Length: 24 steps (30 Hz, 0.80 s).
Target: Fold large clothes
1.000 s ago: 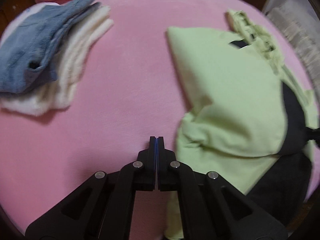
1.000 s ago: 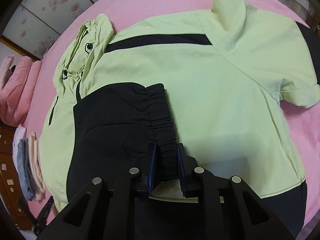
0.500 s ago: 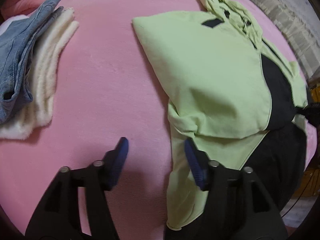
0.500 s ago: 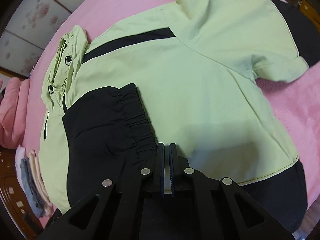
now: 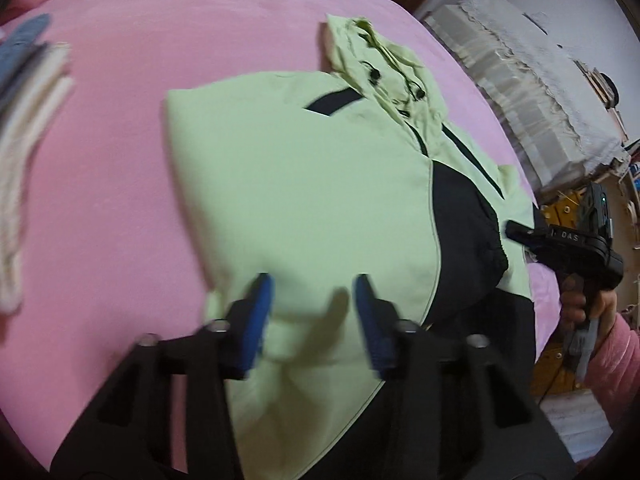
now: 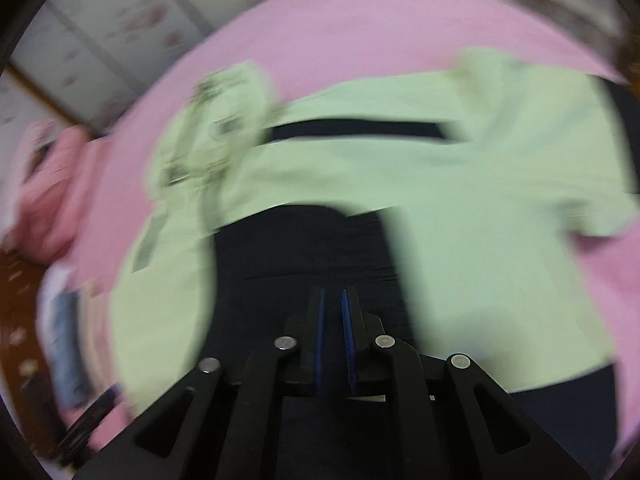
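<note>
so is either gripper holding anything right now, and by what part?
Left gripper is open over the jacket, holding nothing. Right gripper is nearly closed above the black sleeve; blur hides any grip.

The hooded jacket point(image 5: 304, 184) is smooth, matt woven cloth in pale green with black panels, lying on a soft, fuzzy pink blanket point(image 5: 120, 184). The left gripper point(image 5: 310, 312) is matt black plastic with blue pads point(image 5: 258, 316) and shiny metal pins

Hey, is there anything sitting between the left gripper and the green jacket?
Nothing visible. The left gripper is open right over the green jacket near its hem, with only jacket fabric between its fingers. The folded clothes lie off to the side on the pink blanket.
</note>
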Tool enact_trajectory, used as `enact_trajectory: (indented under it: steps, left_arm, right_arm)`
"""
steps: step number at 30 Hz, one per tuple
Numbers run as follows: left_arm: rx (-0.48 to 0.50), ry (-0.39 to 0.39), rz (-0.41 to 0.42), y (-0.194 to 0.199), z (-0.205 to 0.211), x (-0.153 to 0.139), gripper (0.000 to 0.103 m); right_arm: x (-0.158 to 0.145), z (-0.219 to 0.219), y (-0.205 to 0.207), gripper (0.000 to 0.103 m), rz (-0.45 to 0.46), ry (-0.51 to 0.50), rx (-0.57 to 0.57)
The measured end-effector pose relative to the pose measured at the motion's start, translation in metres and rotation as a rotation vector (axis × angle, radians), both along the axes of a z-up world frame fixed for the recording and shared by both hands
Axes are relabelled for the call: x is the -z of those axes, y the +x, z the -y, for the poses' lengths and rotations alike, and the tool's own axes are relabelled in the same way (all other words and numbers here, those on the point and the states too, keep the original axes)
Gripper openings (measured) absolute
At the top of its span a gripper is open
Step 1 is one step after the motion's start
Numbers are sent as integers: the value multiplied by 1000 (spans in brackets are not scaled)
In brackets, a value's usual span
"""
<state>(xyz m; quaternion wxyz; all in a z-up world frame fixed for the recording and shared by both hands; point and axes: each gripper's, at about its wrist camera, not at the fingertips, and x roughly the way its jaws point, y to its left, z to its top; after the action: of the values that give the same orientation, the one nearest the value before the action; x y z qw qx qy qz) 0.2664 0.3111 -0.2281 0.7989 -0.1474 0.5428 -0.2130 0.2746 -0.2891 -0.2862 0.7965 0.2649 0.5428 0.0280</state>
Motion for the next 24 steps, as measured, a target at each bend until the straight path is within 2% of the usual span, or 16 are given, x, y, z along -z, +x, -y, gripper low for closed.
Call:
enact_trajectory:
  steps: [1,3,5,8,10,11,13,14,15,17,20,21,22,24]
  left_arm:
    - [13,0,-2,5,8,5,28]
    - [20,15,-1,14,21,16,28]
    - [2,18,-17,27,30,31,28]
    - [-33,-22,-31,47,29,47,28]
    - [-65,-42,-30,61,26,53,24]
    - [-81,-46,-27,68,23,55,21]
    - [-108,-33,-22,80,18,58,10]
    - [-115,-29,-21,85,16,59,8]
    - [-125,-22,-22,88,13,60,5]
    - [-165,39,9,94,3,59,3]
    - [-195,-16,-24,101,-10,63,1]
    - [-199,-6,-26,101,-10,63,1]
    - [-193,30,-24,102,-5,59,1]
    - [-184,114,-12,101,5,47,1]
  right_arm:
    - [8,-20,6,10,-9,116,-56]
    - [24,-61,16,8,-40,270,-148]
    - [38,-114,23,8,-81,340,-289]
    - [50,-164,29,8,-67,239,-439]
    - [66,-177,35,5,-72,140,-467]
    - [72,-174,38,2,-75,127,-463]
    - [78,-150,45,0,-48,177,-432]
    - [78,-135,46,0,-23,175,-413]
    - [76,-109,48,0,9,125,-377]
    - [76,-66,50,0,39,127,-317]
    - [66,8,50,0,31,-43,-83]
    - [59,27,49,0,23,-124,-3]
    - [50,40,49,0,13,-216,64]
    - [32,47,49,0,22,-279,115]
